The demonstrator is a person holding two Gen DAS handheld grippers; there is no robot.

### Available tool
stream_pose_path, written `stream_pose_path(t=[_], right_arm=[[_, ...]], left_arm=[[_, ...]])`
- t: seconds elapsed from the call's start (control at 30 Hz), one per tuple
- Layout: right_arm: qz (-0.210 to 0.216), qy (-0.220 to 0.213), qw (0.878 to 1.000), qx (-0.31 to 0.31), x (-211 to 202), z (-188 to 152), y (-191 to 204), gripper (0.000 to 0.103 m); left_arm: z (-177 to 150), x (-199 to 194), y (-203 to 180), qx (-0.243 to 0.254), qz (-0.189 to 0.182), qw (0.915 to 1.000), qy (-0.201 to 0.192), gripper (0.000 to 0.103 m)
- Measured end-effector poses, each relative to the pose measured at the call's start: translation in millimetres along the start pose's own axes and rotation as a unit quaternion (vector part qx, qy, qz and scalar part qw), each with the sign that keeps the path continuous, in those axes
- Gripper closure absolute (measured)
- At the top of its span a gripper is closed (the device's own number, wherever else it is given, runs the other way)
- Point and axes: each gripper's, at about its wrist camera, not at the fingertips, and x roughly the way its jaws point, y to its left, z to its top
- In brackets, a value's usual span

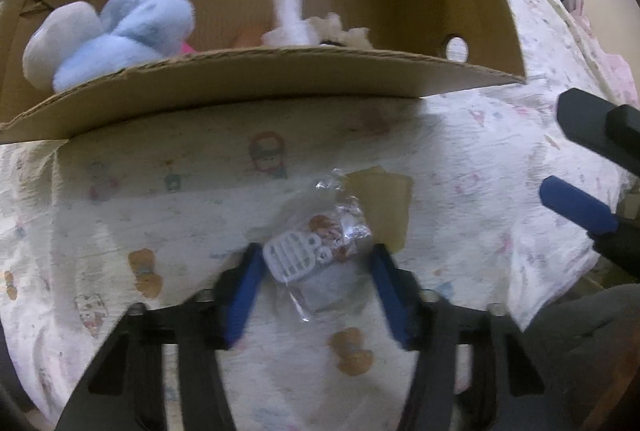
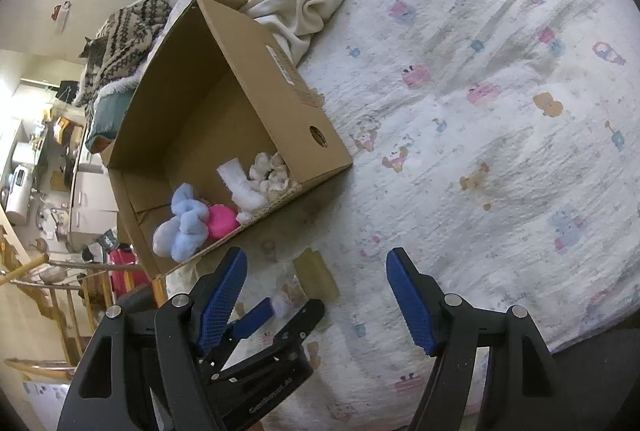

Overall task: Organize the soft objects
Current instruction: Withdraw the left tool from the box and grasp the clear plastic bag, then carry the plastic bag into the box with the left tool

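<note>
My left gripper (image 1: 316, 263) is open, its blue fingers on either side of a small clear plastic packet (image 1: 320, 251) with white pieces in it, lying on the patterned bedsheet (image 1: 160, 215). A tan flat piece (image 1: 384, 203) lies just behind the packet. The cardboard box (image 1: 280, 79) stands beyond, holding a light blue plush (image 1: 116, 31), a white sock (image 1: 288, 15) and cream fluff (image 1: 344, 27). In the right wrist view the box (image 2: 280, 79) also holds a pink item (image 2: 222, 221). My right gripper (image 2: 316, 295) is open and empty, above the sheet to the right of the left gripper (image 2: 272, 311).
A cream cloth (image 2: 304, 3) lies on the bed behind the box. A patterned knit blanket (image 2: 128, 31) sits at the bed's far corner. Past the bed's left edge are furniture and clutter on the room's floor (image 2: 48, 171). The wide printed sheet (image 2: 500, 91) spreads to the right.
</note>
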Motion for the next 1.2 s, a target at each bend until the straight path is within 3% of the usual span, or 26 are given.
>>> stream_pose_path(t=[0.1, 0.37, 0.6, 0.8, 0.87, 0.9, 0.93, 1.0, 1.2], right_arm=[[-0.003, 0.005, 1.0, -0.002, 3.7, -0.3, 0.6, 0.026], [-0.013, 0.056, 0.998, -0.025, 36.8, -7.1, 15.3, 0.027], [-0.06, 0.099, 0.989, -0.093, 81.6, -21.5, 50.3, 0.027], [-0.091, 0.115, 0.98, -0.133, 110.8, -29.4, 72.0, 0.04], [-0.098, 0.119, 0.977, -0.15, 117.1, -33.0, 78.0, 0.049], [-0.099, 0.124, 0.975, -0.158, 120.0, -35.2, 79.7, 0.068], [-0.1, 0.129, 0.973, -0.163, 122.4, -36.5, 79.5, 0.079], [-0.103, 0.124, 0.972, -0.171, 120.6, -38.6, 79.2, 0.089], [-0.078, 0.11, 0.975, -0.176, 102.8, -45.1, 80.1, 0.093]], left_arm=[[-2.8, -2.5, 9.2, 0.001, -0.007, 1.0, -0.001, 0.067], [-12.6, -11.9, 49.3, -0.013, 0.025, 0.9996, 0.0, 0.069], [-16.7, -29.1, 78.7, -0.04, 0.056, 0.9976, -0.002, 0.07], [-18.6, -55.7, 92.6, -0.057, 0.062, 0.9963, -0.018, 0.07], [-19.6, -62.5, 95.4, -0.055, 0.065, 0.9961, -0.024, 0.07], [-20.3, -67.4, 97.7, -0.054, 0.067, 0.9959, -0.027, 0.07], [-22.2, -69.1, 99.3, -0.053, 0.069, 0.9958, -0.03, 0.07], [-9.8, -80.8, 103.3, -0.052, 0.076, 0.9952, -0.035, 0.07], [-15.0, -94.9, 126.3, -0.062, 0.082, 0.9938, -0.045, 0.07]])
